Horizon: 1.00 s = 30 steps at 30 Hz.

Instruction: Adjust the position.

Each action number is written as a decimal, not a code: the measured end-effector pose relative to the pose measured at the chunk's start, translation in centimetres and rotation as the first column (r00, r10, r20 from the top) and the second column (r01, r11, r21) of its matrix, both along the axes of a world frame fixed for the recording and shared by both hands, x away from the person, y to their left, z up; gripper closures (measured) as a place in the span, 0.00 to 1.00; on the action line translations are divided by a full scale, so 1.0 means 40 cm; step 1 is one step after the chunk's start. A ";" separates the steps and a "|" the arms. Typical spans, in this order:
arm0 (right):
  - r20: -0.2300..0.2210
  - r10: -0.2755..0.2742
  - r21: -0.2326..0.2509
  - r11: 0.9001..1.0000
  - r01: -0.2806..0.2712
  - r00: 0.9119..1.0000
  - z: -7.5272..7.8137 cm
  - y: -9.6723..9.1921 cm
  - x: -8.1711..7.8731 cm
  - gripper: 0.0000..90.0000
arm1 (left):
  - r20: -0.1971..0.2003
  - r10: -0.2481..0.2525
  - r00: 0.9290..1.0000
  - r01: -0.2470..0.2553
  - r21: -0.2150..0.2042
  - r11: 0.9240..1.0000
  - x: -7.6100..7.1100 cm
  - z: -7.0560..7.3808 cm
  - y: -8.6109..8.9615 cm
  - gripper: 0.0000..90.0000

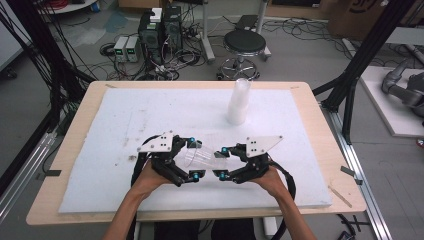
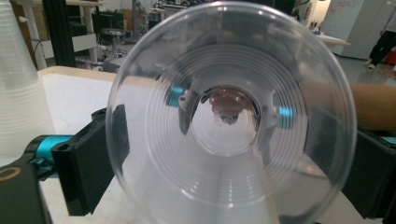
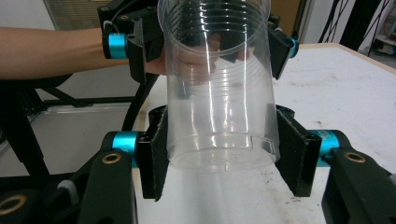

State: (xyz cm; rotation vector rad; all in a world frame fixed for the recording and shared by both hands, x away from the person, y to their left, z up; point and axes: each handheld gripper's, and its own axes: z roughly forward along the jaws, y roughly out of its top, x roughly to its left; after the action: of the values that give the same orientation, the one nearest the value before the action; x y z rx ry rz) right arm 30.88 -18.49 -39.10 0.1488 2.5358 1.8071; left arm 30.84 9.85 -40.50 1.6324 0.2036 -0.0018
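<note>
Near the front edge of the table [image 1: 55,190], about midway along it, a clear plastic cup [image 1: 200,157] lies on its side in the air between the two grippers, just above the white foam mat [image 1: 115,120] that covers the tabletop. The right gripper [image 1: 222,161] has its two black jaws closed on the cup's base end, the pads pressing both sides of the wall, as the right gripper view shows. The left gripper [image 1: 194,157] takes the rim end: in its own view the cup's open mouth faces the camera, with a jaw at either side of the rim. Whether those pads press on the plastic or only stand against it I cannot tell. Each gripper is carried by a bare hand coming in from the front edge. Farther back on the mat, toward the rear edge and a little right of centre, a stack of clear cups [image 1: 239,102] stands upright, well apart from the held cup.
</note>
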 end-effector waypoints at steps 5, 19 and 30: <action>0.002 0.004 0.003 1.000 -0.004 1.000 -0.001 0.001 0.000 0.48 | -0.008 -0.023 1.000 0.023 -0.008 1.000 0.004 -0.001 -0.002 0.12; 0.013 0.011 0.005 1.000 -0.011 1.000 -0.005 0.004 -0.003 0.49 | -0.001 -0.043 0.999 0.043 -0.022 0.999 0.004 -0.001 0.001 0.29; 0.022 0.010 -0.006 1.000 -0.010 1.000 -0.005 0.004 -0.004 0.48 | 0.007 -0.040 0.999 0.040 -0.014 0.999 0.002 0.000 0.001 0.34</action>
State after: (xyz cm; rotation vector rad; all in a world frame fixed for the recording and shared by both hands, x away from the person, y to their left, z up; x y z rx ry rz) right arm 30.72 -18.34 -39.28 0.1154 2.5308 1.7947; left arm 30.94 9.87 -40.51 1.6218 0.1654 -0.0284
